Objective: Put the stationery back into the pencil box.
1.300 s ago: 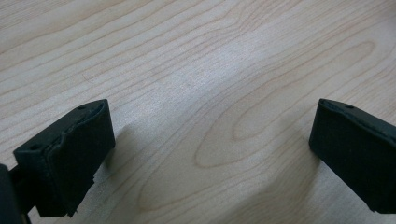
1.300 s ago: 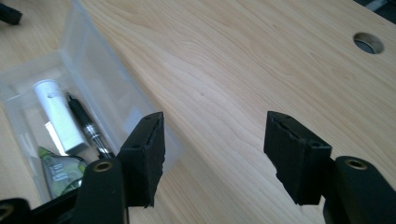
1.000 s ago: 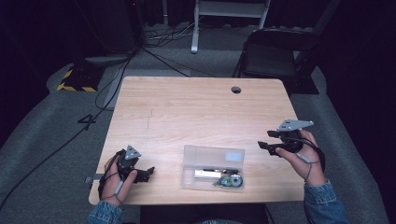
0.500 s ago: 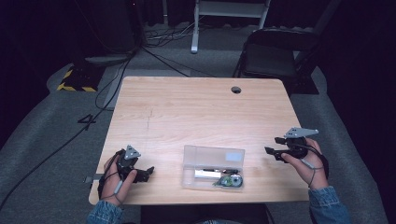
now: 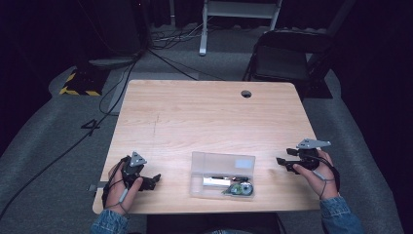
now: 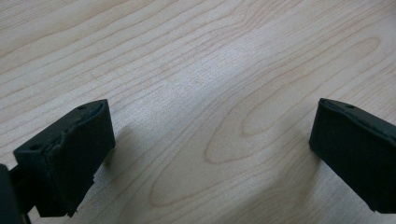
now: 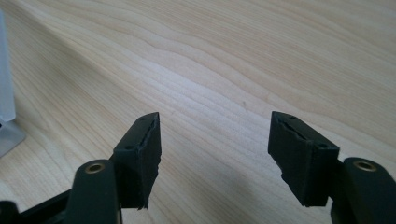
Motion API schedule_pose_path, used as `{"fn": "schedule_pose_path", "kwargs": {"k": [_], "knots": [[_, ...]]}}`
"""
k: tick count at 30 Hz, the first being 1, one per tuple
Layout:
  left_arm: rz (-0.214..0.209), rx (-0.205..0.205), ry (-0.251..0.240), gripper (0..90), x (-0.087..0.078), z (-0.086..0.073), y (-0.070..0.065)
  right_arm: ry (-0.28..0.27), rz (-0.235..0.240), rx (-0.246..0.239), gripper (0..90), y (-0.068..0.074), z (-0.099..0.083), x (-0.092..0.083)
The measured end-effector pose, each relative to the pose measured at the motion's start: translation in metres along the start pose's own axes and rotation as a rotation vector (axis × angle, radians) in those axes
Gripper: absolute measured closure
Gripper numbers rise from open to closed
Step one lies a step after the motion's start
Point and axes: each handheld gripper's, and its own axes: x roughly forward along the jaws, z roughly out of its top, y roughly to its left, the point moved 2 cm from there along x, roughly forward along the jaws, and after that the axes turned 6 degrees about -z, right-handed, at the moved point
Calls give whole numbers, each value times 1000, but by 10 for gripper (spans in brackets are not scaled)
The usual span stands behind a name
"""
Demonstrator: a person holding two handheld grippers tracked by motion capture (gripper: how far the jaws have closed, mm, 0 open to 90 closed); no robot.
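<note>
A clear plastic box (image 5: 222, 174) with a silver cylinder and small dark parts inside lies near the front edge of the wooden table (image 5: 204, 117). My left gripper (image 5: 155, 180) rests on the table at the front left, held in a hand, jaws wide open over bare wood (image 6: 210, 135). My right gripper (image 5: 281, 164) sits low over the table at the front right, pointing left toward the box. Its jaws stand open with only wood (image 7: 215, 140) between them. The box's corner (image 7: 7, 116) shows at the left edge of the right gripper view.
A round cable hole (image 5: 246, 93) is in the table's far right part. A black chair (image 5: 287, 58) stands behind the table, cables (image 5: 117, 92) run over the grey floor at left, and a yellow-black striped object (image 5: 80, 83) lies at far left.
My right gripper has come down toward the table and slightly nearer the front edge. The left gripper and the box have stayed put.
</note>
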Motion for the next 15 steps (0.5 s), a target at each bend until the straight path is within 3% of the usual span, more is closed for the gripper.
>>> {"fn": "schedule_pose_path", "kwargs": {"k": [15], "knots": [[0, 0, 0, 3, 0, 0, 0, 3, -1, 21, 281, -1, -14, 21]]}}
